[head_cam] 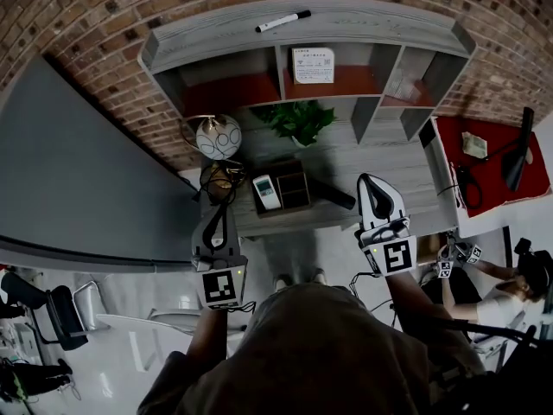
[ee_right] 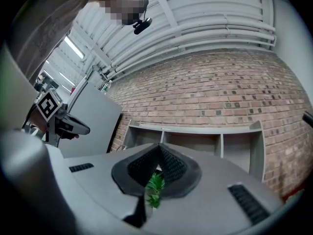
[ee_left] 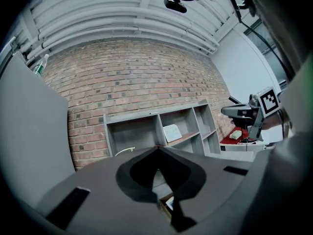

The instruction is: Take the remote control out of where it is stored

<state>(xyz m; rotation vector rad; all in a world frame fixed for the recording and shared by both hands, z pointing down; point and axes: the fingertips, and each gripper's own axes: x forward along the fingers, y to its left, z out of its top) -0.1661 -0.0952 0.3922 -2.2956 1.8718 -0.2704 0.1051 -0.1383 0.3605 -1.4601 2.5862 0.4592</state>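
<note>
Remote control (head_cam: 266, 191) lies in the left compartment of a wooden organiser (head_cam: 295, 185) by the front edge of the surface (head_cam: 389, 156), long axis front-to-back, just right of the left hand-held gripper (head_cam: 221, 210) and farther from the right hand-held gripper (head_cam: 371, 181), both with jaws together and empty.

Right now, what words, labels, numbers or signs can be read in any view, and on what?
No text reads legibly.
Paper card in the shelf: print too small.
Remote control: screen too small to read.
Left marker cube, right marker cube: coded square patterns, no words.
</note>
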